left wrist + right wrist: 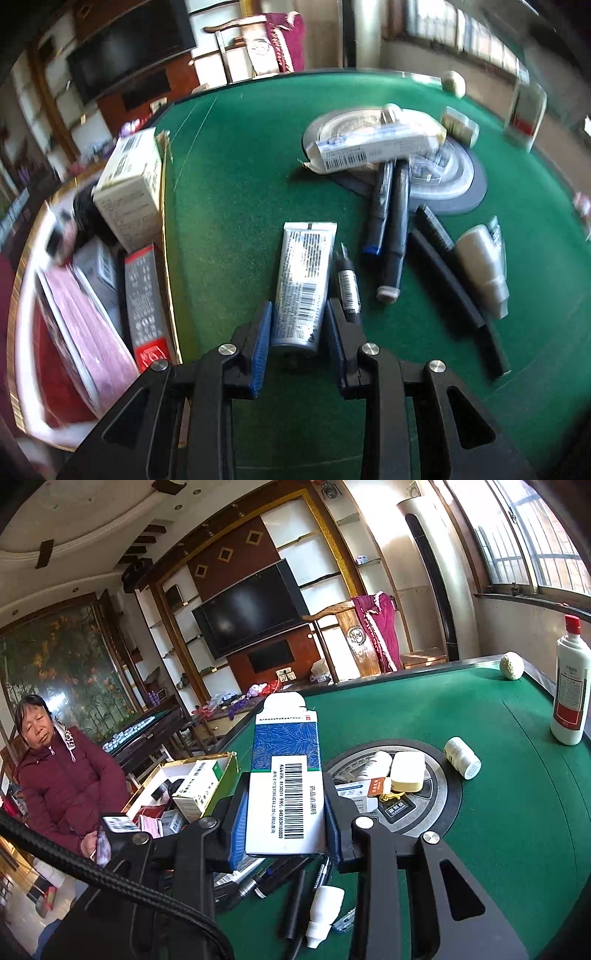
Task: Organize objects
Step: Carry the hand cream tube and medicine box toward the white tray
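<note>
Jaws of the right gripper (286, 816) were clamped on a blue-and-white carton (285, 775) raised above the green bench (517, 812); those of the left gripper (297, 332) were closed on a silver tube (301, 284) lying on it.

Left wrist: steeply down, close over the green table (229, 177).
Right wrist: shallower, across table toward television (251, 609).
Shared: table's round centre plate (458, 173).

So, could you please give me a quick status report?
Left claw around silver tube, grip unclear. Right claw holding blue-white box. Black pen crowds tube.
</note>
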A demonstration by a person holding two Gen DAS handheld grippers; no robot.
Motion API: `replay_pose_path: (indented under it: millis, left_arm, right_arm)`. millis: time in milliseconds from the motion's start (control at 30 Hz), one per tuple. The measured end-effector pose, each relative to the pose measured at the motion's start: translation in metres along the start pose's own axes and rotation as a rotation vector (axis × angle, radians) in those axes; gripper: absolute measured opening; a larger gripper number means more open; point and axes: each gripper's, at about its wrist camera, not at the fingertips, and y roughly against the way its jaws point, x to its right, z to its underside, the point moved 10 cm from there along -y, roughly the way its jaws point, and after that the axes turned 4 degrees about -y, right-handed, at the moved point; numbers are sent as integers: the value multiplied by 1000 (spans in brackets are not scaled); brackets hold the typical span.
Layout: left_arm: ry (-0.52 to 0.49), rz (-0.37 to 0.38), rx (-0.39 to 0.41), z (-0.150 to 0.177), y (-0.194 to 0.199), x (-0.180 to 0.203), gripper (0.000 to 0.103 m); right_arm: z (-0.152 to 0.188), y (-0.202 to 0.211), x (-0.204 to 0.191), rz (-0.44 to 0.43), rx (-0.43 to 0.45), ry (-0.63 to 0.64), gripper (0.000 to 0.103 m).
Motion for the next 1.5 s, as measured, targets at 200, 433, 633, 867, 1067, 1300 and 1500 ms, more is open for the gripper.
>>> replay_pose_path:
  millis: [200, 433, 633, 867, 1067, 1300, 1500]
  left_arm:
    - [-128, -2, -66, -1, 1, 10, 23]
    - [-136, -35, -40, -2, 1, 12, 22]
    - [-17, 43, 28, 6, 14, 7, 22]
    - [44, 77, 79, 5, 30, 1, 22]
    - [68, 81, 108, 4, 36, -3, 22]
    - [95, 79, 122, 3, 38, -12, 22]
    - [112, 73, 148, -1, 48, -20, 22]
  right_arm:
    - [2, -1, -1, -10, -5, -4, 32]
    - [3, 2, -3, -21, -5, -12, 32]
    - [-3, 8, -3, -33, 16, -23, 32]
    - [1, 6, -3, -31, 8, -12, 32]
    - [6, 4, -5, -25, 1, -2, 32]
    - [8, 3, -9, -23, -4, 5, 32]
    - [8, 2, -10, -22, -4, 9, 32]
